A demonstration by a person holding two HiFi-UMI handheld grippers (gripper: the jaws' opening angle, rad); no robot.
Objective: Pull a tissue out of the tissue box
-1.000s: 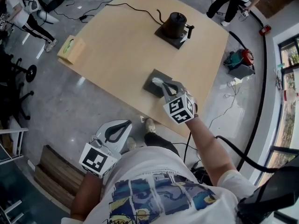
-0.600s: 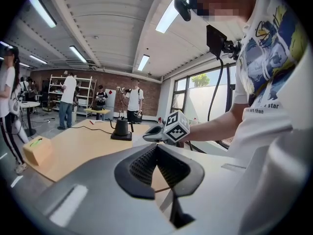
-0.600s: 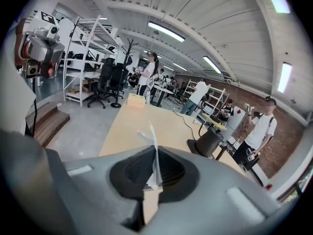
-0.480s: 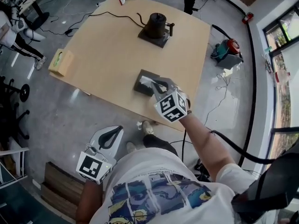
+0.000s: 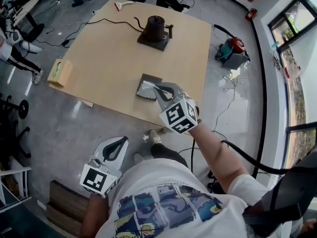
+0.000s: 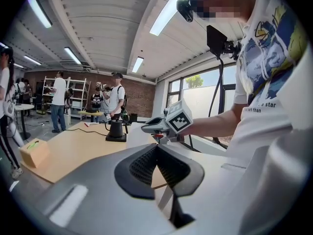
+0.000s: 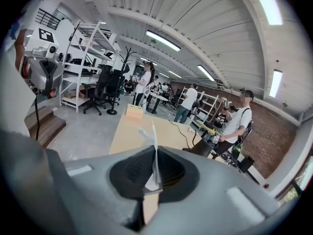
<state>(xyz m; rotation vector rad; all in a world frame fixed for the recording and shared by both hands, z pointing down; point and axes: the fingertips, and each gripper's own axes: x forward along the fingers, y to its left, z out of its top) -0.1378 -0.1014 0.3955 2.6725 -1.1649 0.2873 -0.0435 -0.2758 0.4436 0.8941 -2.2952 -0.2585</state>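
Head view: the right gripper (image 5: pixel 159 89) is lifting higher off the grey tissue box (image 5: pixel 146 78) by the table's near edge; the left gripper (image 5: pixel 119 142) is idling off the table.
Left gripper view: its jaws are resting together, empty.
Right gripper view: its jaws are pinching the tissue (image 7: pixel 152 146) tight, so the sheet is probably coming free.

- The table (image 5: pixel 99 58) has a pale wood top, smooth and matt.
- The tissue (image 7: pixel 152 148) is thin white paper, soft and creased.
- The tissue box (image 5: pixel 148 78) by the table's near edge looks dark grey and matt; its material cannot be told.
- The kettle (image 5: pixel 155 28) near the far edge is dull black.
- The left gripper (image 6: pixel 157 148) and right gripper (image 7: pixel 154 160) have smooth, matt grey plastic shells; the pads (image 6: pixel 142 166) are black and ribbed.
- The floor (image 5: pixel 59 128) is grey, polished and glossy.
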